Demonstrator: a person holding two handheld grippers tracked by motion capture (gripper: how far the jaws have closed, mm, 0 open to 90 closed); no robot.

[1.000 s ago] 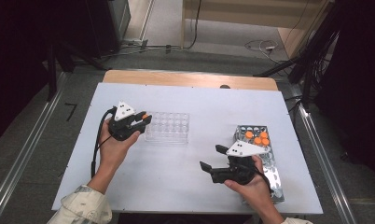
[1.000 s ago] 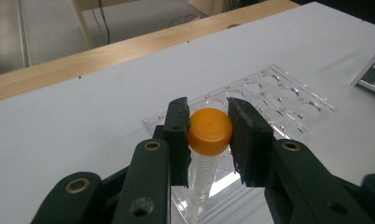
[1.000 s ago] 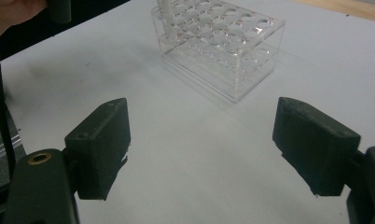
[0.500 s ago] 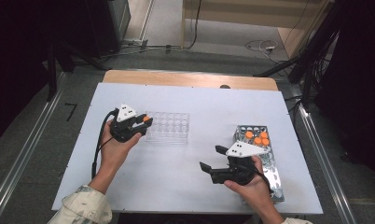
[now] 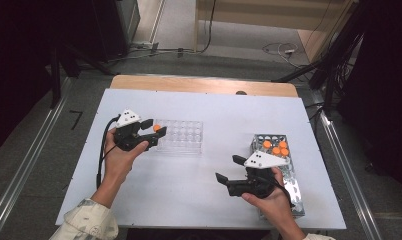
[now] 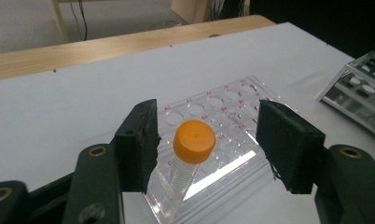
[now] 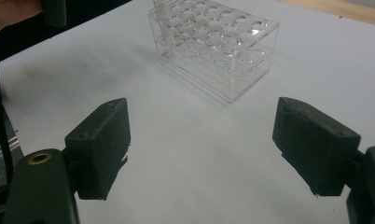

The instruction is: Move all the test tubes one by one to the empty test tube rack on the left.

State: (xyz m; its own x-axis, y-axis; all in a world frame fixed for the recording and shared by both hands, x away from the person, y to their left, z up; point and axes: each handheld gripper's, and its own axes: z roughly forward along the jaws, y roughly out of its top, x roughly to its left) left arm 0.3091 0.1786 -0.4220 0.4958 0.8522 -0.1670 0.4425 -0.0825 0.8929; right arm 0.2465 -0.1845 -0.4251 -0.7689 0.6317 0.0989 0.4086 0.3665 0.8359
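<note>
Letting go of an orange-capped tube (image 6: 193,148) at the near-left corner of the clear rack (image 5: 179,136): the left gripper (image 5: 154,136) has its jaws just opening, tube between them but neither pad touching it. The tube stands in a rack hole, cap up, tilted a little in the left gripper view, so the rack carries it now, not the tool. Jaws at medium width, enough to clear the cap on both sides. My read: the drop is done and a straight pull-back should avoid knocking the cap. The left hand (image 5: 120,156) holds the tool about level, pointed at the rack's left end, forearm coming in from the near-left edge of the table (image 5: 224,107).

The rack sits left of centre on the table, well apart from the metal rack (image 5: 285,187) along the right edge, which has three more orange caps (image 5: 276,148) at its far end. Likely the supply for the next transfers.

The right gripper (image 5: 228,169) is wide and empty, above bare table just left of the metal rack, pointed toward the clear rack. The right hand (image 5: 266,192) grips it from the near side, looks parked while the left one finishes.
</note>
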